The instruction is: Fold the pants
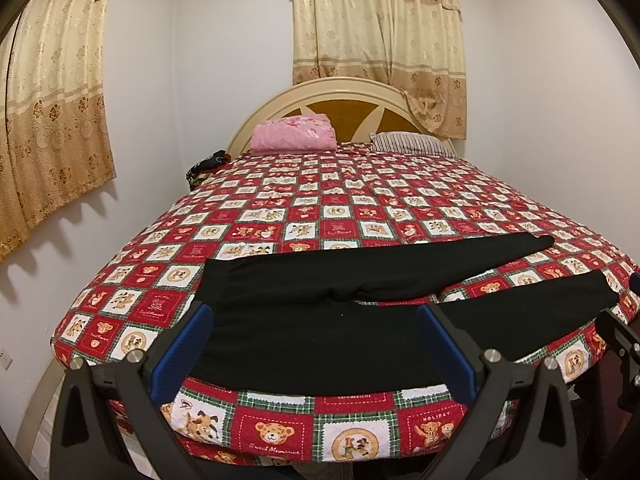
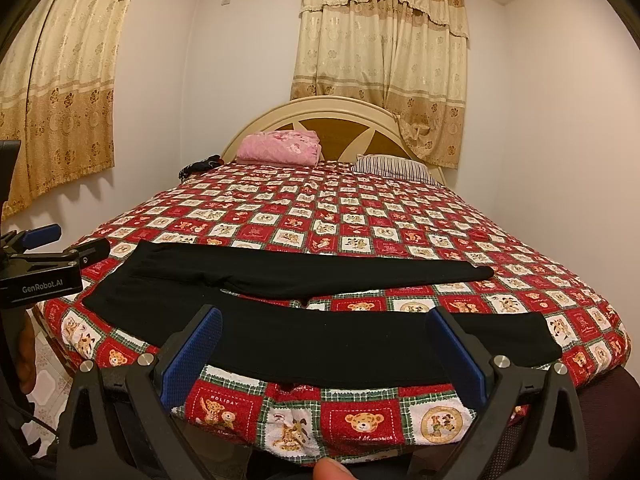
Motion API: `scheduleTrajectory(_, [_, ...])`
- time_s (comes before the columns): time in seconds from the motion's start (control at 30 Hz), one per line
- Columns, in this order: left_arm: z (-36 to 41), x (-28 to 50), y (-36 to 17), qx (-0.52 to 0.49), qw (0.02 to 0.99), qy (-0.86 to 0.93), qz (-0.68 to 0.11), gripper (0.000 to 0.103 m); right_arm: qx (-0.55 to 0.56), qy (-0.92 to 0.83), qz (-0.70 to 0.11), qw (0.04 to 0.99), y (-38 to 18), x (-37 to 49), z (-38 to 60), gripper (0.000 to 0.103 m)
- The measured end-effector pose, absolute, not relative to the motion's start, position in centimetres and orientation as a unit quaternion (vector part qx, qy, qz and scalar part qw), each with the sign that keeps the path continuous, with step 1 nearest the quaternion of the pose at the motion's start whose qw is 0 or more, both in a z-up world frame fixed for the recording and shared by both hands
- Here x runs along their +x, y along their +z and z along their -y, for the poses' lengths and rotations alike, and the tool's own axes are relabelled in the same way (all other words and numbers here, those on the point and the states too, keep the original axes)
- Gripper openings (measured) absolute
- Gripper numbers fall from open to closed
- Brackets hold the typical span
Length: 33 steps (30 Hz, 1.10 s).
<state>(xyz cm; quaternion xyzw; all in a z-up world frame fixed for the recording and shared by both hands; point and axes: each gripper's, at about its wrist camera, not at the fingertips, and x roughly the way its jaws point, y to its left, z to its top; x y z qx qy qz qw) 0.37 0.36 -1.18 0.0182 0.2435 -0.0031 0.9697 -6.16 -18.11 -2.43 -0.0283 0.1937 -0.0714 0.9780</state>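
One pair of black pants (image 1: 320, 320) lies flat across the lower frame on one bed (image 1: 320, 208); two grippers, left (image 1: 316, 340) and right (image 2: 324, 344), gape wide, empty.

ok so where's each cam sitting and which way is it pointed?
Left wrist: at the foot of the bed, waist end of the black pants, facing the headboard; left tool open in frame.
Right wrist: further right, over the near leg, same heading; right tool open, a fingertip at bottom.
Shared: pants, pink blanket, striped pillow, curtains; each shows the other tool at its edge.
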Motion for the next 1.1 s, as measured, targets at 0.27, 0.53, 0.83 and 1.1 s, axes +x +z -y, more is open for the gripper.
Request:
scheduleTrajectory(0.27, [-0.1, 1.2, -3.0, 0.018, 0.967, -0.002, -0.255, 0.103, -0.027, -0.071, -0.198, 0.977, -2.9, -5.8, 18.3, 0.102])
scheduleTrajectory(0.53, [-4.4, 6.8, -5.7, 0.037, 0.954, 0.039, -0.294, 0.103, -0.018, -0.073, -0.232, 0.970, -5.6, -3.7, 19.5, 0.102])
scheduleTrajectory(0.83, [-11.8, 14.4, -9.0, 0.041, 0.932, 0.100, -0.345, 0.103, -0.022, -0.088, -0.286, 0.954, -8.9, -1.1, 20.8, 0.102])
scheduleTrajectory(1.1, [-15.4, 21.7, -11.3, 0.026, 0.917, 0.082, -0.389, 0.091, -0.010, -0.106, -0.314, 0.943, -10.8, 1.5, 22.7, 0.102])
